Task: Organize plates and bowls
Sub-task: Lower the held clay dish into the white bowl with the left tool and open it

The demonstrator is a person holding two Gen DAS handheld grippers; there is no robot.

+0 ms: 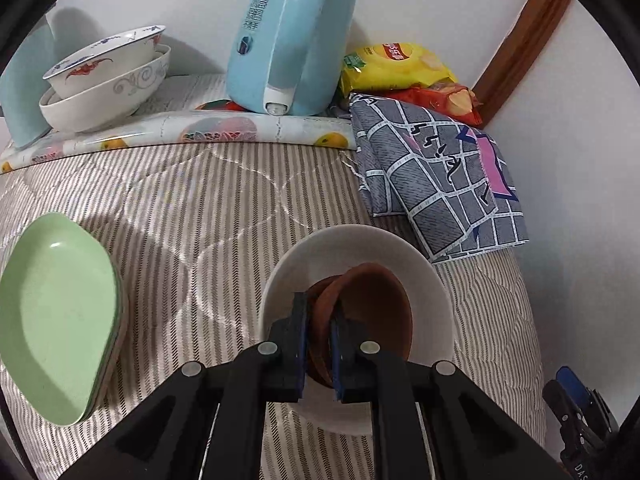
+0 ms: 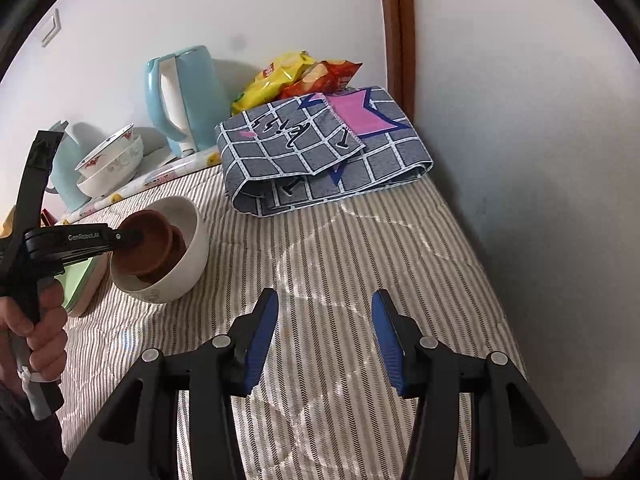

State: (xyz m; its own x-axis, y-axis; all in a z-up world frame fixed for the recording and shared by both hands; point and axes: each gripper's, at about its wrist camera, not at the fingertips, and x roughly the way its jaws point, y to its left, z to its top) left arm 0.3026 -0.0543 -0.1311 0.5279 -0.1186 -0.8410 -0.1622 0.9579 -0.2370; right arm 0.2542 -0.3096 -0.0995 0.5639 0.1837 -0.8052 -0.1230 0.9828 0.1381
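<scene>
Pale green oval plastic plates [image 1: 56, 316] sit stacked at the far left of the striped quilted bed [image 1: 224, 200], well left of the big white ceramic bowl [image 1: 432, 292] that serves as the landmark here. Behind and left of that bowl, two patterned white porcelain bowls [image 1: 104, 80] are nested against the wall, beside a light blue electric kettle [image 1: 292, 36]. The left claw [image 1: 320, 344] is clamped narrowly on the rim of a brown wooden bowl [image 1: 380, 308], which is tilted inside the white bowl on top of another brown bowl. Right of the white bowl lies a folded grey checked cloth [image 2: 320, 152]. Further right, the right claw [image 2: 324, 336] hangs wide open above bare bedding, gripping nothing. Judging by this, stacking looks nearly finished: plates grouped, bowls nested, and only releasing the brown bowl seems left.
</scene>
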